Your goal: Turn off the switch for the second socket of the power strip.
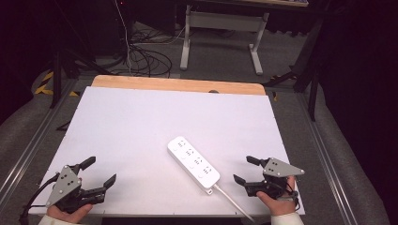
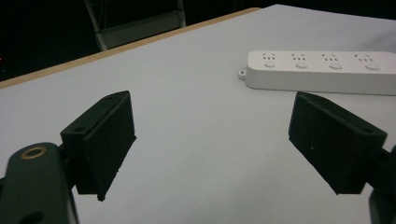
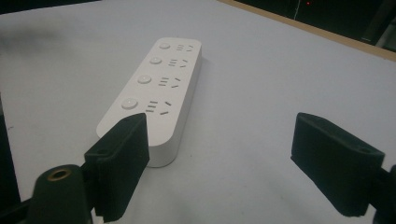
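Power strip (image 1: pixel 193 162), white with four sockets, lies diagonally on the white table (image 1: pixel 141 122) toward our near right, its cord (image 1: pixel 232 201) trailing off the near edge. We hold the right gripper (image 1: pixel 244 169) just beside its cord end, jaws spread and empty, likely lined up to take it. Our left gripper (image 1: pixel 101 172) rests well apart at the near left corner, jaws also spread, holding nothing. We see no containers on the table.

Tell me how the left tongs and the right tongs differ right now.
The left tongs sit at the table's near left corner, far from the power strip; the right tongs sit close beside its cord end. The left tongs angle up and right, the right tongs point left. Both are open and hold nothing.
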Demonstrator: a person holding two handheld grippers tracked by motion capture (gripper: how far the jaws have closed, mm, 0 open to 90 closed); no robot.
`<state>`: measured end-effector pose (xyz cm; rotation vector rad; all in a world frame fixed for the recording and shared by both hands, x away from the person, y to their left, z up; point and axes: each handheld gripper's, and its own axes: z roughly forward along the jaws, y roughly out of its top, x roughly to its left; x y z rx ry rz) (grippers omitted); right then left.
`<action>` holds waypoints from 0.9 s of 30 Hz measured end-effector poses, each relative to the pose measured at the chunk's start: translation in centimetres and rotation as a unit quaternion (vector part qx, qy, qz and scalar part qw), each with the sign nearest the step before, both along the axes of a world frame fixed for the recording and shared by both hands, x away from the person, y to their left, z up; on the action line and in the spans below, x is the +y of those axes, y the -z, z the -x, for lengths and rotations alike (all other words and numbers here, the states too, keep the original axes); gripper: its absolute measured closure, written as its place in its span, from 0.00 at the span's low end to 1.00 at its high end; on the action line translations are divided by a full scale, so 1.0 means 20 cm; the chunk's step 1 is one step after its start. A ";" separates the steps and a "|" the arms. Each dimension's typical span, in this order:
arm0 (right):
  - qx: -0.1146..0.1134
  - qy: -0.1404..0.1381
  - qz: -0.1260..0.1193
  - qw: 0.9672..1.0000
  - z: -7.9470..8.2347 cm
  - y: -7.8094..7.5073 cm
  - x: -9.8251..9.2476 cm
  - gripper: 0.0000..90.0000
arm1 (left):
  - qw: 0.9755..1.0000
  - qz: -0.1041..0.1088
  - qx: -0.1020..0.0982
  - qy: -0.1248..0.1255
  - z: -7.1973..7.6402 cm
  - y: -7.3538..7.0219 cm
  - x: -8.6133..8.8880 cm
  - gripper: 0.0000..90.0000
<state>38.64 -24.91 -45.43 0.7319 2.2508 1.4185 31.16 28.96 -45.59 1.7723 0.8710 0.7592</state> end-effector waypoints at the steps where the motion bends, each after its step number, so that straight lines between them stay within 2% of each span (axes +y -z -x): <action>1: -0.002 0.001 0.002 1.000 0.00 0.00 0.00 0.22 | 1.000 0.001 0.000 -0.001 0.00 0.00 0.00 0.17; 10: -0.006 0.003 0.005 1.000 0.01 -0.01 0.00 0.22 | 1.000 -0.005 -0.009 -0.001 0.00 0.00 0.00 0.17; 14: -0.006 0.012 0.014 1.000 0.01 0.00 0.00 0.27 | 1.000 -0.004 -0.008 -0.001 0.01 0.00 0.00 0.18; 20: -0.007 0.007 0.015 1.000 0.01 -0.01 0.01 0.31 | 1.000 -0.001 -0.010 -0.003 0.01 0.00 0.00 0.18; 27: -0.013 0.005 0.019 1.000 0.01 -0.05 0.02 0.31 | 1.000 -0.004 -0.010 -0.004 0.01 0.00 0.00 0.18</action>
